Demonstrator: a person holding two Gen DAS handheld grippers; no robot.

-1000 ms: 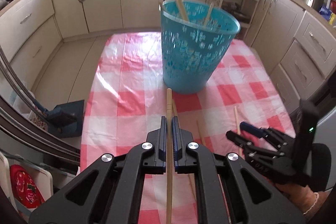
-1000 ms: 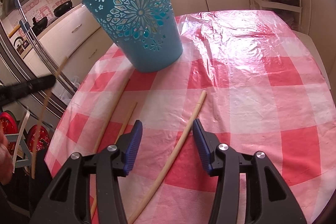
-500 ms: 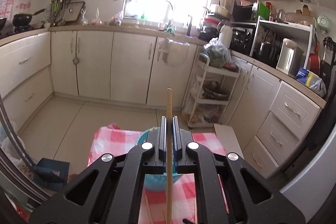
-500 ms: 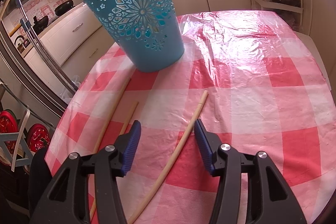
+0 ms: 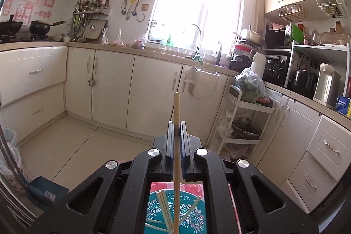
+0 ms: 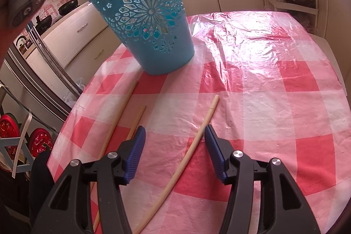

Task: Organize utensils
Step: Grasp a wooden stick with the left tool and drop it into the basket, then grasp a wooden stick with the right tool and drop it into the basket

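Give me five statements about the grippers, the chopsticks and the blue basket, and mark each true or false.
1. The left gripper is shut on a chopstick. True.
2. The right gripper is shut on a chopstick. False: its jaws are open, with a chopstick on the table lying between them.
3. The blue basket lies on its side. False: it stands upright on the checked tablecloth.
4. Chopsticks already sit inside the basket. True, seen from above in the left wrist view.
5. Only one chopstick is left on the table. False: three lie there, two more to the left.
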